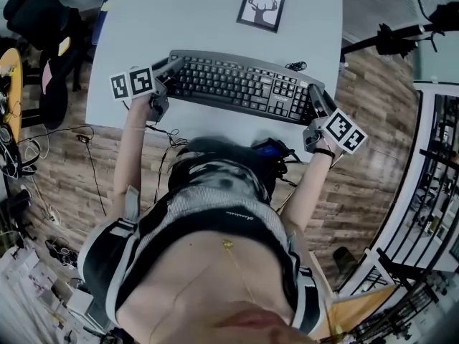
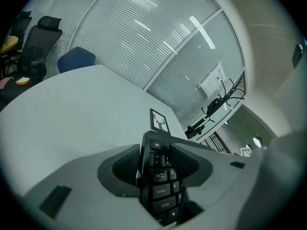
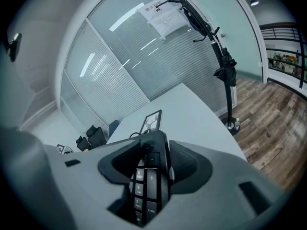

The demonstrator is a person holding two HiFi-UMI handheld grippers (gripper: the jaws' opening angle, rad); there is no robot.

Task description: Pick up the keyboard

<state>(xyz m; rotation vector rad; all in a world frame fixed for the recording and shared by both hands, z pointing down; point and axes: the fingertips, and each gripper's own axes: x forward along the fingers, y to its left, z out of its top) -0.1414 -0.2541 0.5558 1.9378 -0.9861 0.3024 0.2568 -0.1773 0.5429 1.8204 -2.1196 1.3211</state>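
A black keyboard (image 1: 240,86) with a grey frame hangs level above the white table (image 1: 193,20), held at both ends. My left gripper (image 1: 169,67) is shut on the keyboard's left end, where the Esc key column (image 2: 160,181) fills the gap between its pads. My right gripper (image 1: 315,96) is shut on the right end, with the number-pad keys (image 3: 146,178) between its pads. Both grippers point forward and somewhat downward.
A framed deer picture (image 1: 261,8) lies on the table beyond the keyboard. Black office chairs (image 1: 43,20) and loose cables (image 1: 29,156) are on the left. A black coat stand (image 3: 223,61) rises at the right over wood flooring (image 1: 373,120). A railing (image 1: 434,170) runs along the far right.
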